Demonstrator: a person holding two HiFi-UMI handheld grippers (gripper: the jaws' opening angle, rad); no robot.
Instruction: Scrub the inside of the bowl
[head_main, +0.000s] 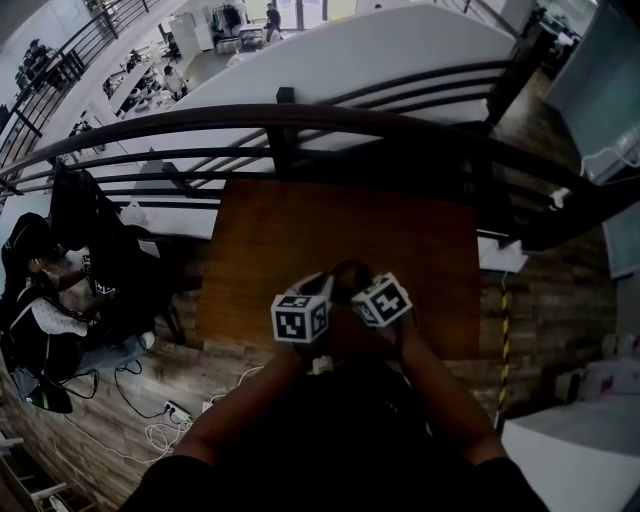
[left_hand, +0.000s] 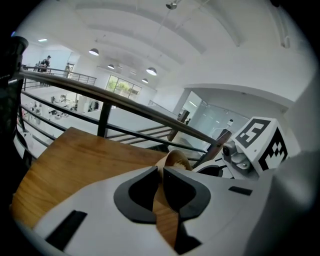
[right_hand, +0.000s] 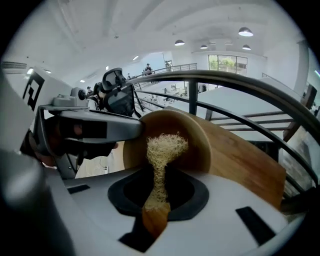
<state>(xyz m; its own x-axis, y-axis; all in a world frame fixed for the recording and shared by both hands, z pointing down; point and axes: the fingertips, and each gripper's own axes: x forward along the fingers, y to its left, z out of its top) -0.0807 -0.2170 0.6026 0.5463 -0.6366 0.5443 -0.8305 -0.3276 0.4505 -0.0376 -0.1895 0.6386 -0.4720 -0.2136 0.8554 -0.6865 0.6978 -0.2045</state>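
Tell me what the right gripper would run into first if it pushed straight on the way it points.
Most likely the inner wall of the wooden bowl. The loofah scrubber clamped in the right gripper juts ahead into the bowl, so its tuft would press there first; whether it touches yet is unclear.

Brown wood-grain tabletop (head_main: 300, 245), rectangular, far edge just beside black railing (head_main: 330, 118). Stands on plank floor (head_main: 130, 400). Bowl (right_hand: 196, 145) tilted over its near part; contact with tabletop can't be told.
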